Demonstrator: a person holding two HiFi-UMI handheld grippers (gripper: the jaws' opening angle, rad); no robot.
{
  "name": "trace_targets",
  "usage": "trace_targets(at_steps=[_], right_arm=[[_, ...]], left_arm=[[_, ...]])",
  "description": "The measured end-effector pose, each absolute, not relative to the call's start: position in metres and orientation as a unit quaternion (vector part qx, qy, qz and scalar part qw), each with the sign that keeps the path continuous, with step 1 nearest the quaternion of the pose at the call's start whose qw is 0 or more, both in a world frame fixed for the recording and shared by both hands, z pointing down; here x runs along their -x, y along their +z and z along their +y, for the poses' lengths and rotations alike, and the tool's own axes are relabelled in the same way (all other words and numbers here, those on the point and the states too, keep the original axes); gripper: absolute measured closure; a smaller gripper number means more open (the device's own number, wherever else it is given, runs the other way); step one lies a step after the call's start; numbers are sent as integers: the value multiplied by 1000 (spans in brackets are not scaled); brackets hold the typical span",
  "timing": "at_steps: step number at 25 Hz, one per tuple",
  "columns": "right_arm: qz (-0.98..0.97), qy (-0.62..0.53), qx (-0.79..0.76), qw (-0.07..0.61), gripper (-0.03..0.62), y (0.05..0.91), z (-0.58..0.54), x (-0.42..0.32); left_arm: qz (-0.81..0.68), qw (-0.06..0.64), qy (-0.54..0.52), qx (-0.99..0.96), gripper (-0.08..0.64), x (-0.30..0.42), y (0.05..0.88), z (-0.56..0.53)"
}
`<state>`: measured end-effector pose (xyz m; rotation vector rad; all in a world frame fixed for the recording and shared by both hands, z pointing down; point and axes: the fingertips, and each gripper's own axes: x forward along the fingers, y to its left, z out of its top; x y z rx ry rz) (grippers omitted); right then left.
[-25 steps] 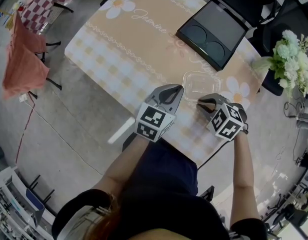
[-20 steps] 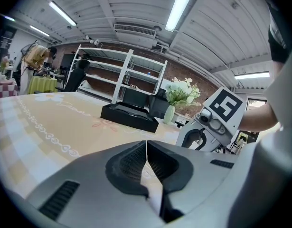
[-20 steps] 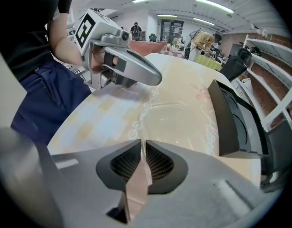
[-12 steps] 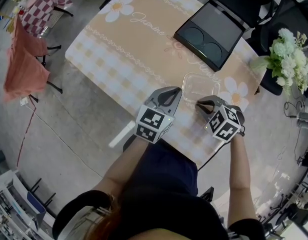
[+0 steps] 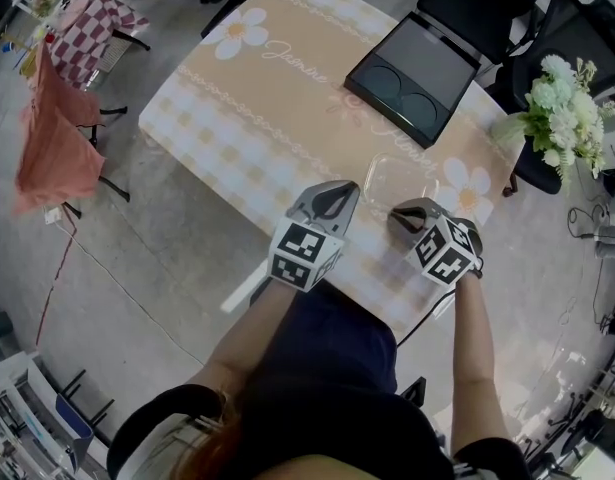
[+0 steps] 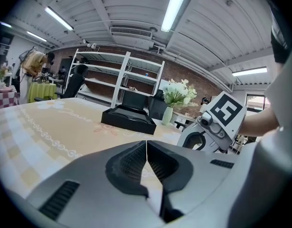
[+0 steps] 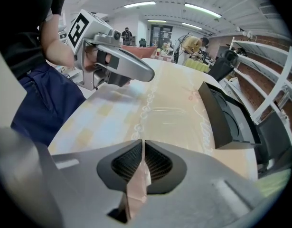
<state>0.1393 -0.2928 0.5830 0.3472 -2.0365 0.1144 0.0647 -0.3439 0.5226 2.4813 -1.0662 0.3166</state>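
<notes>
The left gripper (image 5: 342,188) and the right gripper (image 5: 397,214) are held over the near edge of the checked table (image 5: 227,133), each with its jaws pressed together on nothing. A clear plastic container (image 5: 400,176) lies just beyond their tips. It is judged light, thin-walled, slippery and easily dented, best taken by its rim. A black two-well tray (image 5: 422,68) lies farther back, and a vase of flowers (image 5: 557,98) is seen beyond the right edge. Neither blocks the approach.

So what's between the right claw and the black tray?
A clear plastic box lies between the right claw and the black tray; the head view shows it best.
</notes>
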Motion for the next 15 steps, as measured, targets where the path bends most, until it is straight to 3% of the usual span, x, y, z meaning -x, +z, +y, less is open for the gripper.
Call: trace_targets(at_steps=[15], right_arm=[[-856,59,-232,458,569,553,-288,-145]], left_arm=[[-373,178,114,-903,547,-67,500,-331]])
